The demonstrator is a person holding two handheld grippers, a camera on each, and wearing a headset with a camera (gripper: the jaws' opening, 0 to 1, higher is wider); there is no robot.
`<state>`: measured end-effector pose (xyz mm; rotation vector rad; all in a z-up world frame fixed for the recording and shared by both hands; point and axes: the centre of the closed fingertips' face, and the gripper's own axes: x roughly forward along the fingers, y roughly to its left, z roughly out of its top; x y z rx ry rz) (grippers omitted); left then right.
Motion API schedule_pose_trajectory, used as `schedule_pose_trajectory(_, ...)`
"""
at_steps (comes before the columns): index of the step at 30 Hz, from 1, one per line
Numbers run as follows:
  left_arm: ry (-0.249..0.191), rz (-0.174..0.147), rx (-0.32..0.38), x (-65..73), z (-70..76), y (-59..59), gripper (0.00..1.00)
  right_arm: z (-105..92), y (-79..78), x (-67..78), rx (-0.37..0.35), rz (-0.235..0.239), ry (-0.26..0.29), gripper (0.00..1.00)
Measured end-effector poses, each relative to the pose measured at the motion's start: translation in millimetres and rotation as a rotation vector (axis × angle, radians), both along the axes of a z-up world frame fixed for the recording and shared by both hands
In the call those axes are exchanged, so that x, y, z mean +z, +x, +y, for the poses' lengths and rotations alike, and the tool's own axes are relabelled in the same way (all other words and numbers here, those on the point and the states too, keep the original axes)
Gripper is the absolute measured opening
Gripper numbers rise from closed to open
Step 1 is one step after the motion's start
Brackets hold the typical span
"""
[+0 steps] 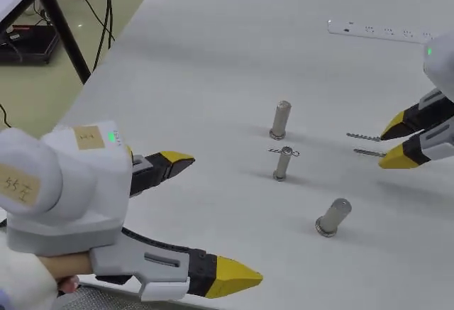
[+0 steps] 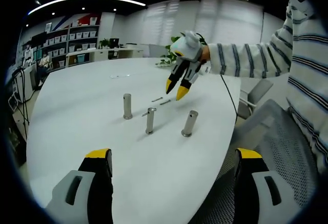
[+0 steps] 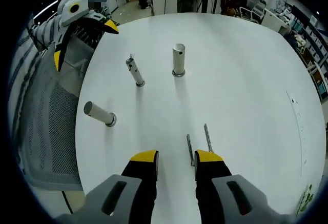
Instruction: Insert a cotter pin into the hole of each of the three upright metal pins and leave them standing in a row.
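My left gripper (image 1: pixel 213 218) is spread wide with nothing between its jaws. It hangs at the near edge of the white table (image 1: pixel 177 76), well apart from the work. My right gripper (image 1: pixel 389 143) is partly open, narrower than the left, and grips nothing.

Its yellow tips sit at the ends of two cotter pins lying flat and side by side: the first loose cotter pin (image 1: pixel 363 137) and the second loose cotter pin (image 1: pixel 369 152). In the right gripper view one jaw tip seems to touch the end of a loose pin, though I cannot tell for sure.

Three metal pins stand on their flanged bases in a rough row. The far metal pin (image 1: pixel 281 120) has an empty top. The middle metal pin (image 1: pixel 283 163) carries the inserted cotter pin (image 1: pixel 284 152) crosswise through its hole. The near metal pin (image 1: pixel 333 217) shows an open hole. A white power strip (image 1: pixel 376 32) lies beyond them.
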<state>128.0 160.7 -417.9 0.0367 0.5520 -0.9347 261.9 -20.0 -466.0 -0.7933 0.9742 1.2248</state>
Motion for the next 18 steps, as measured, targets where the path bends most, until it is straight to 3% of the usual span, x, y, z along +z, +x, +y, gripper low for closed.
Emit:
schedule_pose_trajectory(5, 0.002, -0.003, 0.002, 1.8, 0.4, -0.8, 0.99, -3.2, 3.7, -12.1, 0.041, 0.003, -0.053, 0.22)
schedule_pose_trajectory(18, 0.004, 0.006, -0.012, 1.0, -4.6, -4.7, 0.97, -8.1, 15.1, -29.3, 0.064, 0.025, -0.105, 0.14)
